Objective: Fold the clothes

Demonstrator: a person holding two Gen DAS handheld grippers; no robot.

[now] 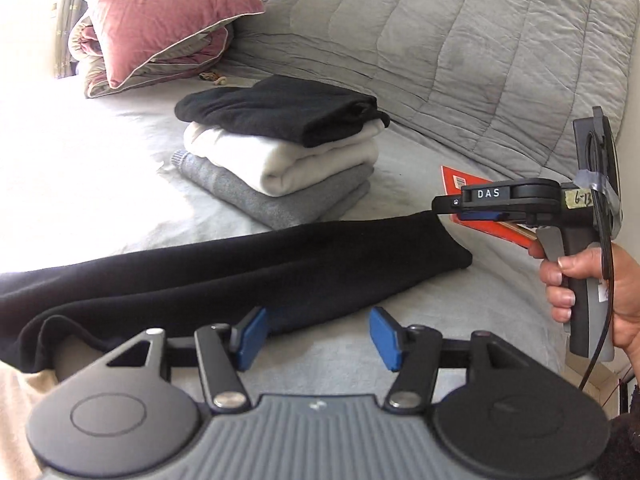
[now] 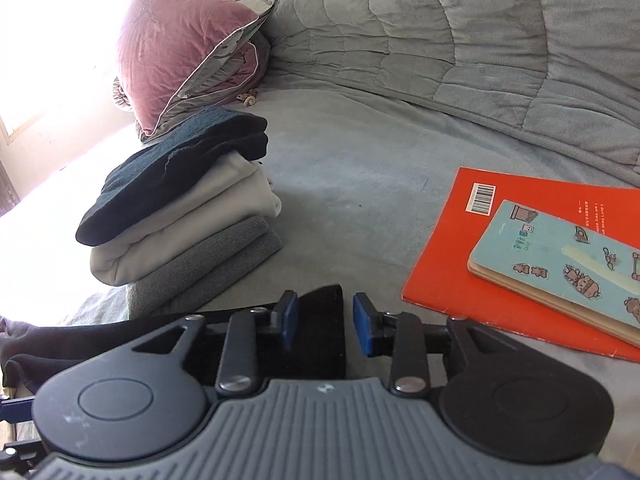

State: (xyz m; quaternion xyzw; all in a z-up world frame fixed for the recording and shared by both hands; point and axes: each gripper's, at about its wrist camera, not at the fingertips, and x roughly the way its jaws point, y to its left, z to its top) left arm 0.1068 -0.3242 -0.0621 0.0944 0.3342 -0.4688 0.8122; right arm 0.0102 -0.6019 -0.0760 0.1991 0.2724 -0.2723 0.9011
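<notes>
Black garment (image 1: 248,268) stretched left to right across the near bed (image 1: 400,168), folded stack (image 1: 280,156) beyond. Left tool (image 1: 316,336) released over its near edge; right tool (image 2: 325,324) released at the right end. Pinch both layers squarely, lift evenly.

A dusty-pink velvet pillow (image 2: 176,44) is propped on a folded pink-and-grey duvet (image 1: 120,68) at the far left of the grey-sheeted bed (image 2: 360,152), with a quilted grey blanket (image 2: 480,32) heaped along the back. A thin orange book with a barcode (image 2: 452,248) is laid flat on the sheet at the right. A small pale-blue notebook covered in cartoon stickers (image 2: 560,256) is rested on top of it.
</notes>
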